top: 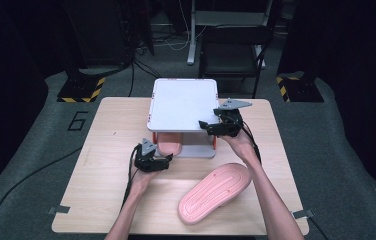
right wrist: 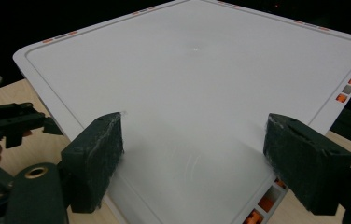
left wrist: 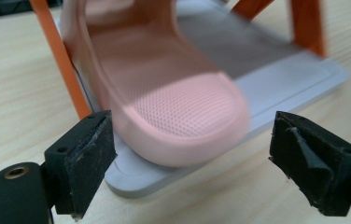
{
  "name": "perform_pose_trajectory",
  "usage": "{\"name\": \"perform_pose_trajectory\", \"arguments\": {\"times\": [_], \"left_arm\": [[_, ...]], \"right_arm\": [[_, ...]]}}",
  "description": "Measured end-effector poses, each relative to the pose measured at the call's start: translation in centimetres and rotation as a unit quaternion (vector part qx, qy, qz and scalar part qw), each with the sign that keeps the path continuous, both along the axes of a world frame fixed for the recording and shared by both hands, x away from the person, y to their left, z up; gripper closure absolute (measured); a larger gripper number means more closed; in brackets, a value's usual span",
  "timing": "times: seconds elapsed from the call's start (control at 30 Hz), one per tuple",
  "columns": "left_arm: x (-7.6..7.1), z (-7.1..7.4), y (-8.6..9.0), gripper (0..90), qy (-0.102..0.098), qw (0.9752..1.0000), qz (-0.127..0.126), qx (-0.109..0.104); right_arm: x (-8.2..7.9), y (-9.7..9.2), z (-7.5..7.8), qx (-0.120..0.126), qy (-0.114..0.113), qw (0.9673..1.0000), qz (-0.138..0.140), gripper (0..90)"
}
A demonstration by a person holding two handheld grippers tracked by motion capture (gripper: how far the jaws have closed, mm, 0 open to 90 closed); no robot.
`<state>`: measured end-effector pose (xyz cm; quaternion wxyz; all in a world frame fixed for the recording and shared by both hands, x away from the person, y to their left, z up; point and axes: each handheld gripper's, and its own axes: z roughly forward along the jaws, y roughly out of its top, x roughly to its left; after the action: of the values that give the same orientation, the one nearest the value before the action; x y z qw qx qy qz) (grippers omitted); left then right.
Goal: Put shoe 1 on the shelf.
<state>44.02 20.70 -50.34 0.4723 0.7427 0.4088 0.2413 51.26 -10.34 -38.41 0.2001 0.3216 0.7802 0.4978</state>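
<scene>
A small two-level rack with white shelves and orange posts (top: 184, 102) stands at the table's far middle. One pink slipper (top: 169, 144) lies on its lower shelf, heel end sticking out toward me; in the left gripper view the pink slipper (left wrist: 164, 107) sits on the grey-white lower shelf (left wrist: 295, 79). My left gripper (top: 168, 159) is open just in front of that heel, jaws either side of it without touching. A second pink slipper (top: 216, 192) lies sole up on the table at the near right. My right gripper (top: 205, 125) is open over the top shelf's (right wrist: 197, 84) near right corner.
The wooden table (top: 101, 165) has bare room at the left and near the front edge. Beyond it stand a dark chair (top: 233, 55) and stands with yellow-black striped bases (top: 81, 90). In the right gripper view the left gripper (right wrist: 5, 126) shows at the left edge.
</scene>
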Motion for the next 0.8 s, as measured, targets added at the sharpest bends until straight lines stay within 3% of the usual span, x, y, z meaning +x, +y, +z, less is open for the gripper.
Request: {"name": "perform_pose_trajectory", "arguments": {"times": [0.07, 0.2, 0.23, 0.27, 0.3, 0.4, 0.53, 0.57, 0.6, 0.63, 0.7, 0.73, 0.8], "left_arm": [[-1.1, 0.7, 1.5, 11.9, -0.017, 0.9996, 0.001, -0.021], [-2.9, 1.9, 5.0, 11.8, -0.045, 0.9979, 0.008, -0.046], [-3.3, 2.0, 6.1, 11.8, -0.052, 0.9972, 0.017, -0.051], [-3.7, 2.2, 7.1, 11.8, -0.054, 0.9966, 0.022, -0.058], [-4.1, 2.3, 8.1, 11.8, -0.060, 0.9958, 0.029, -0.063], [-5.2, 2.4, 10.9, 11.9, -0.067, 0.9933, 0.051, -0.080], [-5.8, 2.5, 13.3, 12.2, -0.074, 0.9903, 0.074, -0.091], [-6.0, 2.5, 13.8, 13.1, -0.077, 0.9896, 0.078, -0.093], [-6.1, 2.4, 14.1, 13.1, -0.078, 0.9890, 0.083, -0.095], [-6.2, 2.4, 14.4, 14.0, -0.076, 0.9887, 0.087, -0.095], [-6.4, 2.3, 14.7, 14.6, -0.077, 0.9882, 0.090, -0.098], [-6.5, 2.2, 14.8, 14.6, -0.081, 0.9879, 0.092, -0.095], [-6.6, 2.1, 14.9, 14.9, -0.075, 0.9883, 0.095, -0.093]], "right_arm": [[-0.4, -0.2, 0.2, -0.001, -0.019, 0.9998, -0.004, 20.5], [-2.2, -1.3, 0.9, 0.027, -0.037, 0.9989, -0.009, 17.8], [-3.7, -2.1, 1.3, 0.028, -0.048, 0.9984, -0.010, 15.7], [-3.7, -2.1, 1.3, 0.028, -0.048, 0.9984, -0.010, 15.7], [-5.5, -3.2, 1.3, 0.026, -0.063, 0.9975, -0.019, 15.5], [-7.0, -4.3, 1.0, 0.032, -0.073, 0.9965, -0.027, 15.6], [-10.7, -6.7, -0.2, 0.029, -0.099, 0.9929, -0.058, 15.5], [-12.3, -8.0, -0.9, 0.042, -0.107, 0.9899, -0.082, 15.4], [-12.3, -8.0, -0.9, 0.042, -0.107, 0.9899, -0.082, 15.4], [-13.6, -9.2, -1.8, 0.066, -0.103, 0.9872, -0.102, 15.4], [-14.6, -10.4, -2.8, 0.089, -0.104, 0.9832, -0.121, 15.5], [-14.6, -10.4, -2.8, 0.089, -0.104, 0.9832, -0.121, 15.5], [-15.6, -11.6, -4.4, 0.102, -0.099, 0.9804, -0.137, 15.7]]}}
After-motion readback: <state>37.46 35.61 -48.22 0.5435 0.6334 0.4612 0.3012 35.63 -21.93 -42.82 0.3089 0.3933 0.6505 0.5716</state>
